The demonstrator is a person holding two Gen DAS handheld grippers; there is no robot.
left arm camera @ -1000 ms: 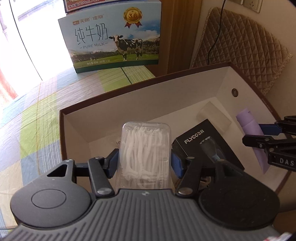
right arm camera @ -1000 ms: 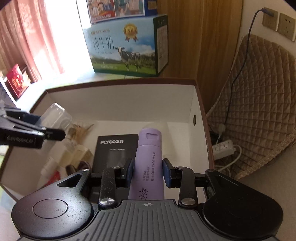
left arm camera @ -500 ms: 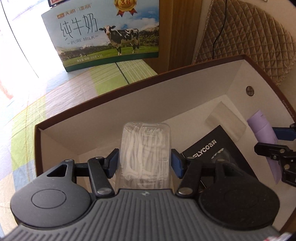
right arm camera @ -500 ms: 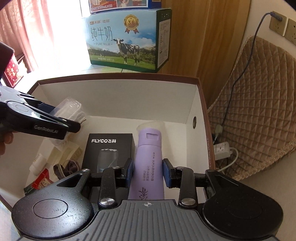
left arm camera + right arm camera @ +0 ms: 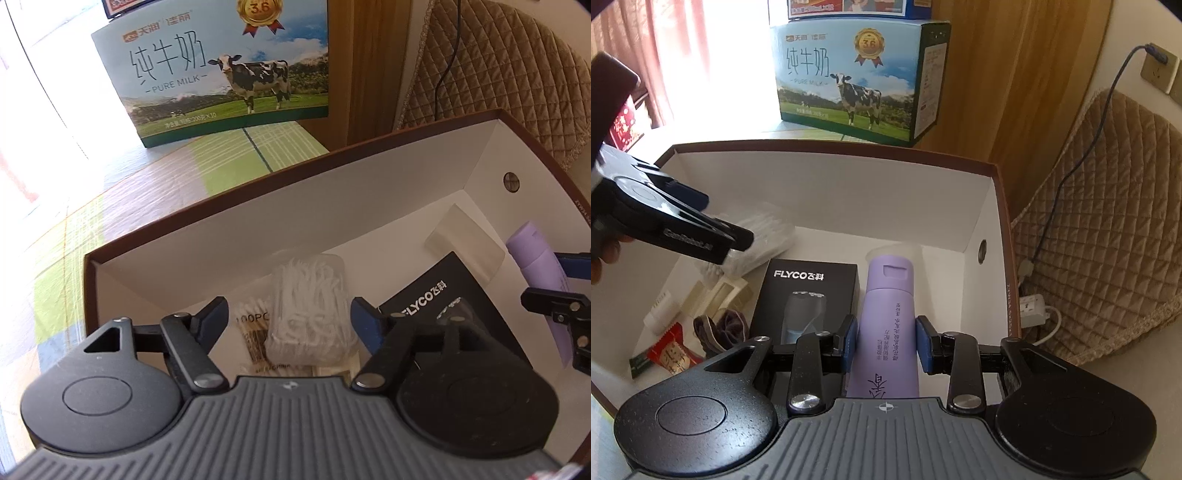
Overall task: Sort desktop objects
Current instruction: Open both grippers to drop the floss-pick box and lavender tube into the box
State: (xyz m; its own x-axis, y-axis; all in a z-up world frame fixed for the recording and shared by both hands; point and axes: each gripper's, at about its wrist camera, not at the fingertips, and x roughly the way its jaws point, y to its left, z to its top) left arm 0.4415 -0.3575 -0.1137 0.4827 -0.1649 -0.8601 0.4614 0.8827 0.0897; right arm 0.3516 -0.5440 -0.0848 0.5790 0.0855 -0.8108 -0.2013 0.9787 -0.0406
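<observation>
The left claw (image 5: 288,317) is hanging over a white-walled, brown-rimmed cardboard box (image 5: 332,206) with its blue pads spread apart and clear of the clear plastic case of white floss picks (image 5: 308,306), which is lying inside the box on a pack of cotton swabs (image 5: 253,328). That pack is mostly covered, with only "100PC" showing. The right claw (image 5: 885,345) is sitting with its pads at either side of a lilac plastic tube (image 5: 888,325); a thin gap is showing at the right pad, so a firm grip cannot be confirmed. The tube is lying on the box floor beside a black carton (image 5: 809,291) reading "FLYCO" with two Chinese characters. The tube's small vertical print is too fine to read, and its lower end is hidden by the claw body. A translucent cup (image 5: 897,253) is peeking out behind the tube's cap. A red wrapped snack (image 5: 670,356) and dark fabric (image 5: 720,326) are lying in the box's near left corner, partly cut off. On the checked worktop (image 5: 122,206) behind, a blue-green milk carton (image 5: 221,70) is showing "PURE MILK" and a medal reading "3.6".
</observation>
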